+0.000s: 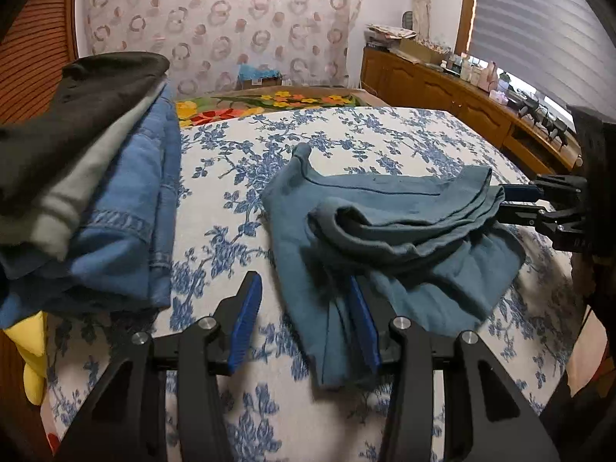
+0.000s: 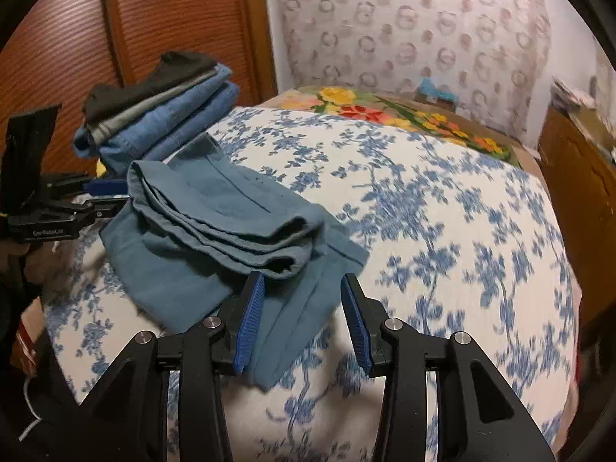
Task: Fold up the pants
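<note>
Teal pants lie folded over in loose layers on the bed. In the left wrist view my left gripper stands open low over the near edge of the pants. A corner of the cloth lies between its jaws beside the right finger, and the left pad is clear of it. My right gripper reaches in at the far right edge of the fold. In the right wrist view the pants lie ahead, and my right gripper is open with a flat strip of cloth between its pads, not pinched. The left gripper shows at the left edge.
A stack of folded clothes, jeans under grey and black pieces, sits at the left of the bed, and shows again as the stack. A flowery blanket lies beyond. A wooden dresser lines the right wall, a slatted wooden door the left.
</note>
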A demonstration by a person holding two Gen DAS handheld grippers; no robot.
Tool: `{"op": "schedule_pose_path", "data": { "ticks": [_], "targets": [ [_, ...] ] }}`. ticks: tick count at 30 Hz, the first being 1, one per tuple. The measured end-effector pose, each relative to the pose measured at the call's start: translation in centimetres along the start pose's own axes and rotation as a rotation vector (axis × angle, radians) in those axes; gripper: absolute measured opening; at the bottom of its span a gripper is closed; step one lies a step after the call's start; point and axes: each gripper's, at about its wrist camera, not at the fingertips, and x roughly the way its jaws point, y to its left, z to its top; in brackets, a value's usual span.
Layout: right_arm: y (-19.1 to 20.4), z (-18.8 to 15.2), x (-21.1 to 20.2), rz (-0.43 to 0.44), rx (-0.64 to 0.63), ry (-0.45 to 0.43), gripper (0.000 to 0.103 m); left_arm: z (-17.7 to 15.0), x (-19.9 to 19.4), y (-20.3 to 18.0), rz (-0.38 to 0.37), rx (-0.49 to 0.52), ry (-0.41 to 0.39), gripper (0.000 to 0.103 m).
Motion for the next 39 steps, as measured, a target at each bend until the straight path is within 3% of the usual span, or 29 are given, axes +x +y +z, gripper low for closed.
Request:
{"op": "schedule_pose_path", "data": {
  "ticks": [4,7,8,9,11,14,18,25,28,36,39],
  "targets": [
    [-0.1,1.2,1.5,-0.01,-0.031,0.005,0.041,1.3,0.5,0.1,0.0,0.0,-0.017,0.045],
    [-0.6,1.9,2.2,0.036,-0.016,-0.001,0.041,2.2,1.3,0.2,-0.005,0.0,-0.012,0.045],
    [-0.8,2.1,2.5,0.048,-0.012,0.002,0.037,2.4,1.4,0.2,-0.005,0.002,-0.013,0.045],
    [-0.9,2.2,2.7,0.059,-0.009,0.004,0.024,2.5,1.5,0.2,-0.005,0.001,-0.014,0.045],
    [-1.3,2.3,3.1,0.092,0.005,0.008,0.012,2.6,1.5,0.4,0.001,-0.004,-0.02,0.045],
    [-1.8,2.6,2.9,0.076,0.029,-0.025,0.006,2.5,1.3,0.7,0.014,-0.025,-0.032,0.045],
    [-2.3,3.3,2.9,-0.021,0.053,-0.053,0.006,2.5,0.5,1.1,0.028,-0.045,-0.056,0.045],
    [-2.5,3.3,3.3,-0.038,0.072,-0.043,0.006,2.3,-0.5,0.6,-0.004,-0.043,-0.081,0.045],
    [-3.0,3.3,3.0,-0.042,0.105,-0.041,0.018,2.6,-0.4,0.1,-0.02,-0.032,-0.084,0.045],
    [-3.5,2.2,0.4,-0.032,0.147,-0.06,0.022,4.7,3.5,0.5,-0.083,-0.041,0.016,0.039],
    [-3.6,1.8,-0.5,-0.036,0.158,-0.065,0.023,5.3,4.1,0.5,-0.117,-0.044,0.016,0.026]
  ]
}}
